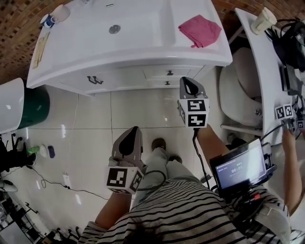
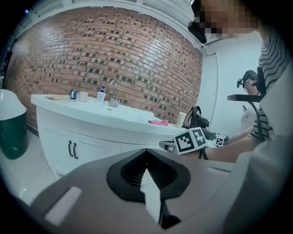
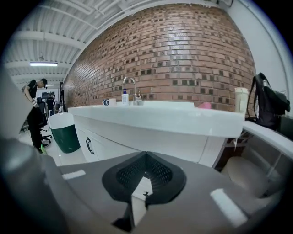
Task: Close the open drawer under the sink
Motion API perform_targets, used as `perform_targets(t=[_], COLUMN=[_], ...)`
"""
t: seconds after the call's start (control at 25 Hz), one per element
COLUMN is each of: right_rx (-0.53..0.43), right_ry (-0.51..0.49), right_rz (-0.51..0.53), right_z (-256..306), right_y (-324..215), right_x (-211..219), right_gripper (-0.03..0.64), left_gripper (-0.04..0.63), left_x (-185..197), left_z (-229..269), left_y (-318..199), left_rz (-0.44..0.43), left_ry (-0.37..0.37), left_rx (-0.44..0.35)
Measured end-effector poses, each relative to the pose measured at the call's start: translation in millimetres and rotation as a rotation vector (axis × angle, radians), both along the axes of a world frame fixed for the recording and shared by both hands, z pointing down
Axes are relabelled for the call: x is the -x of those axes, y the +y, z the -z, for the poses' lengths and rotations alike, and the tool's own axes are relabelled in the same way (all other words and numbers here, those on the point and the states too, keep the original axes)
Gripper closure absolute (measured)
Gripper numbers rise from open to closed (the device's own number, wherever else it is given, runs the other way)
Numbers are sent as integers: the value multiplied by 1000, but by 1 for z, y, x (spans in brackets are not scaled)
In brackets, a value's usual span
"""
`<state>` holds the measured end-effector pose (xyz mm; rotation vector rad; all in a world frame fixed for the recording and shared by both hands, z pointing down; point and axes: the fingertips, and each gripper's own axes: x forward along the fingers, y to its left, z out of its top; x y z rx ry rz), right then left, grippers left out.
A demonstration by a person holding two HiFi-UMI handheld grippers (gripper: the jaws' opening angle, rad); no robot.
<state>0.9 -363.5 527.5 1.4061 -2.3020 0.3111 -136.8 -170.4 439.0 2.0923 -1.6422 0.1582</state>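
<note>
The white sink cabinet (image 1: 128, 76) stands at the top of the head view. Two small drawer fronts with dark knobs, upper (image 1: 170, 73) and lower (image 1: 167, 83), sit under the basin's right half. Both look about flush from here; I cannot tell whether either stands out. My right gripper (image 1: 189, 83) hovers shut just right of the lower knob, a short way off the cabinet front. My left gripper (image 1: 128, 140) is shut and held lower, over the floor tiles, well back from the cabinet. Each gripper view, left (image 2: 146, 153) and right (image 3: 145, 155), shows shut jaws holding nothing.
A pink cloth (image 1: 200, 29) lies on the sink top; a cup (image 1: 60, 13) and bottle stand at its left end. A green bin (image 1: 33, 107) stands left of the cabinet, its double door handles (image 1: 95, 80) nearby. A white seat (image 1: 240, 90), a side table (image 1: 267, 71) and another person's arm (image 1: 290, 162) are on the right.
</note>
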Motion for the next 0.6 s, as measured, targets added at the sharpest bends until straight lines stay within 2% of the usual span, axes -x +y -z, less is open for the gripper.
perform_targets(t=[0.28, 0.6], right_rx=[3, -74], right_ry=[-18, -59], right_rz=[-15, -5], right_z=[87, 197], right_y=[47, 123], right_x=[-22, -49], right_gripper=[618, 618], left_gripper=[580, 580], left_x=[-20, -41], left_z=[77, 148], left_y=[1, 25], left_rz=[-47, -80], left_ry=[-16, -38], left_rx=[-35, -114])
